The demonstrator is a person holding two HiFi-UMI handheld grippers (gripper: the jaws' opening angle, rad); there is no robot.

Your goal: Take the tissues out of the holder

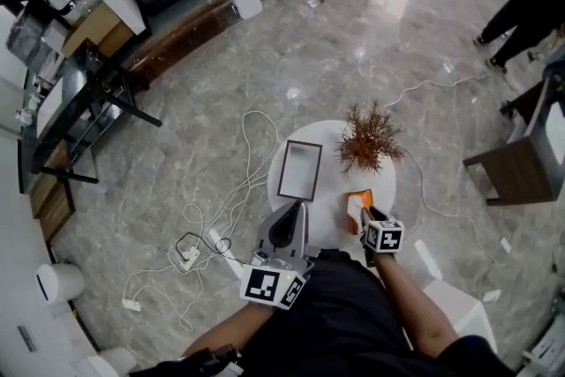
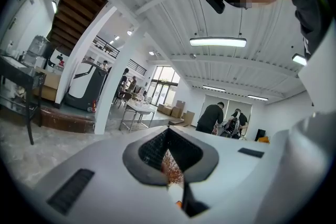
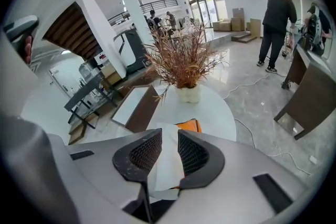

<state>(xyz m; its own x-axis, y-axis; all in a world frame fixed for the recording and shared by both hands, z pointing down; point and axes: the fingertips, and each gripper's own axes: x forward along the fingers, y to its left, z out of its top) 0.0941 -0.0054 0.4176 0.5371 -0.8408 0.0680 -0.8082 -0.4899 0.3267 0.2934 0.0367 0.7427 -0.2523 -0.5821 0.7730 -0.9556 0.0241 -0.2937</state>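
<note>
White tissue (image 3: 168,165) stands between the right hand-held gripper's (image 3: 169,132) parted jaws, over the orange holder (image 3: 189,125). Left hand-held gripper (image 2: 168,129) is clenched, empty.

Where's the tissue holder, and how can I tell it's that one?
Find the round white table in the middle of the grey floor. Near the dried brown plant, on the edge nearest the person, sits the tissue holder: the only orange thing there, with white tissue poking out.
</note>
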